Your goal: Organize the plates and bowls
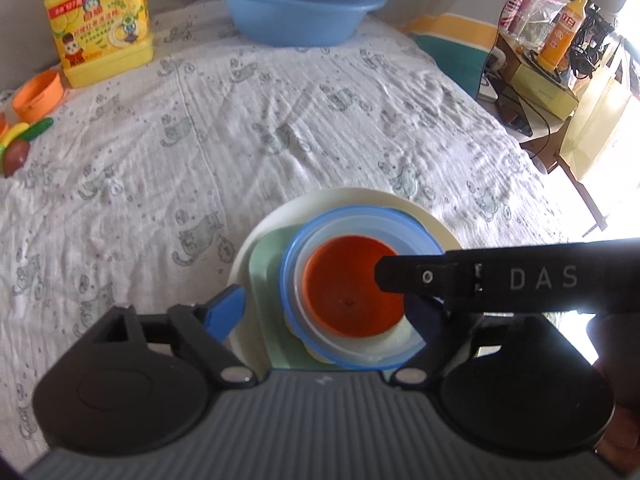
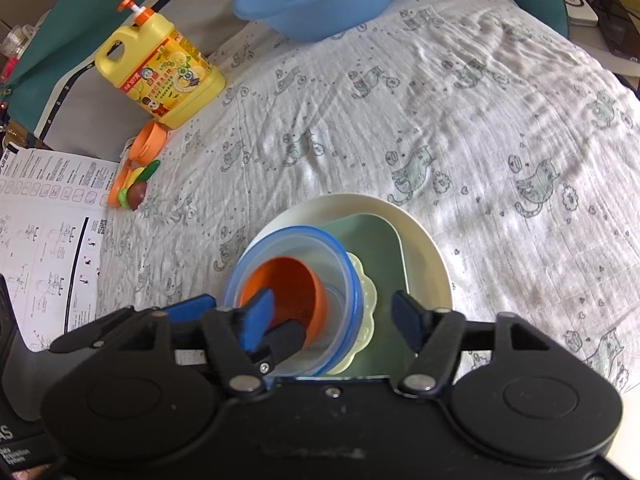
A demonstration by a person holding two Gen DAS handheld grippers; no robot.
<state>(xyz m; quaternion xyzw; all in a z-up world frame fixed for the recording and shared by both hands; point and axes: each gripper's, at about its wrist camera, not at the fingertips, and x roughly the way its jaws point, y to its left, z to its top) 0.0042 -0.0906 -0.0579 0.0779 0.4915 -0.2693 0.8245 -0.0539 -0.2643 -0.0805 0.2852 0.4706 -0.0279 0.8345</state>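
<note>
Plates and bowls, gathered into one nested stack on the bed near its front edge: cream round plate (image 2: 432, 264) at the bottom, green squarish plate (image 2: 372, 248) on it, pale scalloped dish (image 2: 366, 300) next, then blue-rimmed clear bowl (image 2: 312, 248), and orange cup (image 2: 296, 280) innermost. Ordered largest to smallest, presumably so each piece seats in the one beneath and the pile takes little room. Stacked off-centre, though: bowl and cup sit toward one side of the plates, and in the right wrist view lean, mouths open upward and tipped toward the camera. No real long axis to these round pieces; only the green plate has straight edges, roughly square to the right gripper. Left gripper (image 1: 332, 312) spread wide around the bowl, jaws clear of it, holding nothing. Right gripper (image 2: 334, 320) likewise parted, one finger reaching over the cup's mouth, no pad pressing. Likely a release after seating the cup. Blue basin (image 1: 300, 4) and yellow detergent jug (image 1: 100, 20) well apart at the far side.
</note>
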